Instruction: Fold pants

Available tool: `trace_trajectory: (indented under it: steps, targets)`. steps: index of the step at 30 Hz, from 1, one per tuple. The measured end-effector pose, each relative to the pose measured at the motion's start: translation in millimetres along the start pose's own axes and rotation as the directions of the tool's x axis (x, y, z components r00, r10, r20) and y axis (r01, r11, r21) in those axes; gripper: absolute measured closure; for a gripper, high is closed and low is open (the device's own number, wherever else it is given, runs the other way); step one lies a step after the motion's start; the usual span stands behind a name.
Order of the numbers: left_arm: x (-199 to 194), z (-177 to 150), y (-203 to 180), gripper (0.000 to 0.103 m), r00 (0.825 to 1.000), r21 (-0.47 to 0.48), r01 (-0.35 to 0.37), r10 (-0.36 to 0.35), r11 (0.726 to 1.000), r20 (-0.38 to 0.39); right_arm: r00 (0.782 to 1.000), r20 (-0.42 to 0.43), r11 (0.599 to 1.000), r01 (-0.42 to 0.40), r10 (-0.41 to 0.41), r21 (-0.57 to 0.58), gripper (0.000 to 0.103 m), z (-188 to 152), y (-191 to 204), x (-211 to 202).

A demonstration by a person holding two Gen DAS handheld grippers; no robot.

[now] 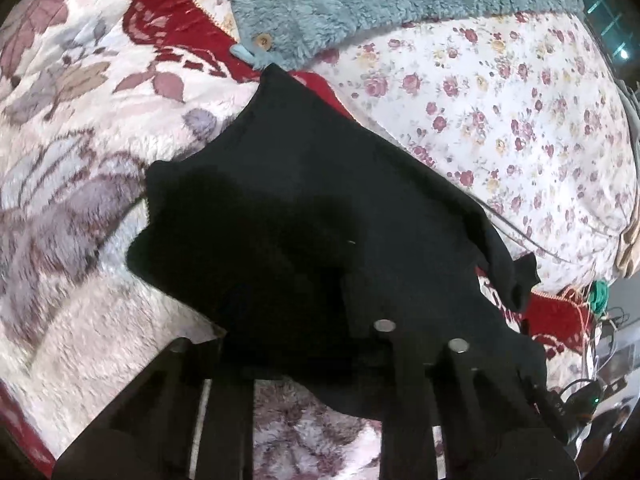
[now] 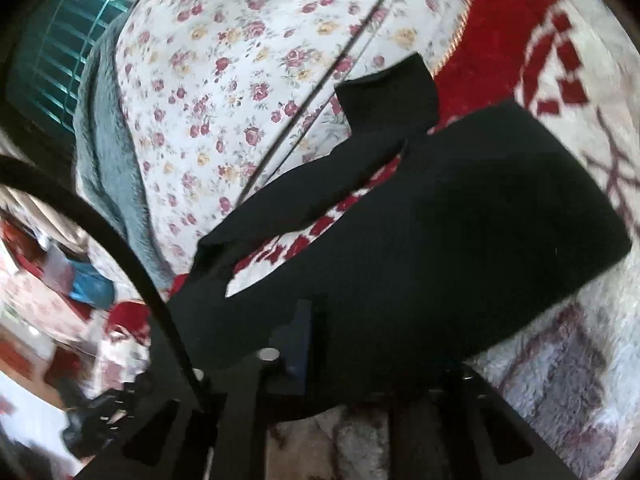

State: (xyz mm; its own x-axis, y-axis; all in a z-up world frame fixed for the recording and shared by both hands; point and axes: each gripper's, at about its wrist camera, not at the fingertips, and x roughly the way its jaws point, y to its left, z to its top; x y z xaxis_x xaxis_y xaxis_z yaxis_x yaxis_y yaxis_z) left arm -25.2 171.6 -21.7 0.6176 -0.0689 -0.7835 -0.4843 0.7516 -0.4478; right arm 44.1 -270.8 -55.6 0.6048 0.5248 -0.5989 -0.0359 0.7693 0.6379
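Black pants (image 1: 304, 208) hang and drape over a bed, lifted at the near edge. In the left wrist view my left gripper (image 1: 320, 344) is shut on the pants' near edge; the cloth covers its fingertips. In the right wrist view the same black pants (image 2: 460, 220) stretch away from my right gripper (image 2: 344, 344), which is shut on their near edge. One leg (image 2: 360, 132) trails up over the flowered sheet. The fingertips of both grippers are hidden by the dark cloth.
The bed holds a fluffy pink-and-grey blanket (image 1: 80, 200), a red patterned blanket (image 1: 168, 20), a white flowered sheet (image 1: 500, 112) and a teal fleece garment with wooden buttons (image 1: 340, 0). A thin cable (image 2: 320, 80) crosses the sheet. Clutter lies off the bed's edge (image 2: 60, 280).
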Motion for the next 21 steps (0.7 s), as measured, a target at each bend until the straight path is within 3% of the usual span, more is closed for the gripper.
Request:
trace_trajectory:
  steps: [6,11,16,21]
  targets:
    - [-31,8,7,0.093,0.999,0.056,0.026,-0.028,0.998,0.037,1.0,-0.012,0.997,0.002,-0.003,-0.082,0.094,-13,30,-17]
    - [-58,9,29,0.093,0.998,0.076,0.011,-0.015,0.997,0.057,0.997,-0.067,0.989,-0.045,0.036,-0.138,0.094,-38,63,-27]
    - [-78,2,47,0.093,0.992,0.112,-0.064,0.052,0.992,0.111,0.985,-0.139,0.982,-0.118,0.098,-0.146,0.094,-71,87,-17]
    - [-57,-11,60,0.093,0.991,0.129,-0.111,0.1,0.986,0.084,0.981,-0.155,0.984,-0.133,0.115,-0.115,0.094,-86,88,4]
